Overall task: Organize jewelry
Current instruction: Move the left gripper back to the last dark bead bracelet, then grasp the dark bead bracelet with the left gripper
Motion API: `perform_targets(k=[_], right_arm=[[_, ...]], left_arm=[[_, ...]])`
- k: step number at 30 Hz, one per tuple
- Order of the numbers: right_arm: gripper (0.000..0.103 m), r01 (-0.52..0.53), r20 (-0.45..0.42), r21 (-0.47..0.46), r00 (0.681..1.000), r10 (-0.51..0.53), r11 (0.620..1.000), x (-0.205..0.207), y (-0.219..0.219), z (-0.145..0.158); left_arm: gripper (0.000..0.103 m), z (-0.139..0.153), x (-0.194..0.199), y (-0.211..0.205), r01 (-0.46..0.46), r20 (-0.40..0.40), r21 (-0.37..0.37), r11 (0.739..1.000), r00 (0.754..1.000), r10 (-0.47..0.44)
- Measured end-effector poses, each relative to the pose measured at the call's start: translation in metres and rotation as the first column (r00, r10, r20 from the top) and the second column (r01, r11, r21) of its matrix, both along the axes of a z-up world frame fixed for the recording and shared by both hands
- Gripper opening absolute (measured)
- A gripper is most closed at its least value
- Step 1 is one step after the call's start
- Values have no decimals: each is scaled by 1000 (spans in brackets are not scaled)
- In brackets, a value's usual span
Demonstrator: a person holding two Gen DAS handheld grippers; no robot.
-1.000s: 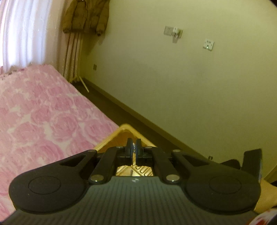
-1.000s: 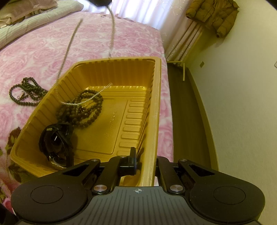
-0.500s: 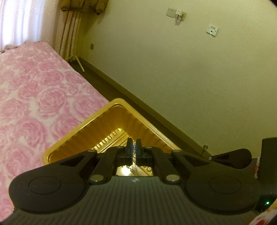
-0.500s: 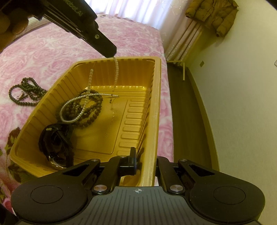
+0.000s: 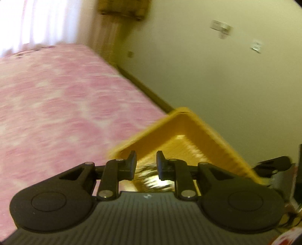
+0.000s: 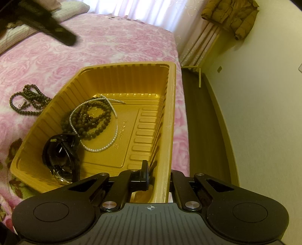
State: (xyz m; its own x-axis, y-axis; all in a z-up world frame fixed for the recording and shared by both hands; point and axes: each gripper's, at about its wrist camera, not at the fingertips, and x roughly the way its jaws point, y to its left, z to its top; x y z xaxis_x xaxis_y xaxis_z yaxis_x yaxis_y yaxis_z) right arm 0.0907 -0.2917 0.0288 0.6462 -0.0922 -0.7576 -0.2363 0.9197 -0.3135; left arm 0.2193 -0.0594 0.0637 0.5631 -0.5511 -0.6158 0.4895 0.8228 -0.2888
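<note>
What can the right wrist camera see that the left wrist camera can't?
Only the right wrist view shows what lies inside the tray: a white pearl necklace, a dark brown wooden bead strand and black sunglasses. It also shows a second dark bead strand outside the tray on the pink rose-patterned bedspread. The right gripper is clamped on the tray's wall.

Only the left wrist view shows the left gripper with its jaws open and empty, and white wall sockets.

Both show the gold ribbed plastic tray, the bedspread and the brown jacket.
</note>
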Motion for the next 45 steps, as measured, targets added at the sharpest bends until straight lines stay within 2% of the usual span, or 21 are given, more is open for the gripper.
perform_targets(k=[5,9,15,23,25,28,29,31,33,37,45], right_arm=[[5,0,0,-1,1000,0,1000,0,0,0],[5,-3,0,-6,1000,3,1000,0,-1,-1],[5,-2,-4,-12,1000,2,1000,-2,1,-1],[6,2,-11,-15,1000,-2,1000,0,1,-3],[6,2,-11,-15,1000,-2,1000,0,1,-3],[6,4,-11,-14,1000,-4,1000,1,1,-3],[6,5,-12,-13,1000,-6,1000,1,1,-3],[6,7,-14,-12,1000,-7,1000,1,1,-4],[6,6,-15,-12,1000,-6,1000,1,1,-4],[6,3,-14,-13,1000,-3,1000,1,2,-4],[5,0,-10,-16,1000,-1,1000,0,3,-3]], left_arm=[[19,-23,-5,69,-146,-4,71,987,989,147],[20,-47,-22,95,-155,3,150,976,988,156],[21,-84,-45,96,-92,3,283,955,995,95],[22,-112,-43,97,-124,-68,232,965,987,143],[22,-119,-41,89,-128,-74,260,957,986,152],[22,-125,-47,79,-149,-30,306,940,986,166],[20,-125,-49,76,-145,-16,323,935,987,159],[6,-124,-49,78,-131,-27,315,940,989,147],[6,-119,-48,82,-121,-29,318,940,990,137],[6,-96,-49,95,-133,38,359,924,991,127],[6,-7,-47,121,-182,206,350,919,972,114]])
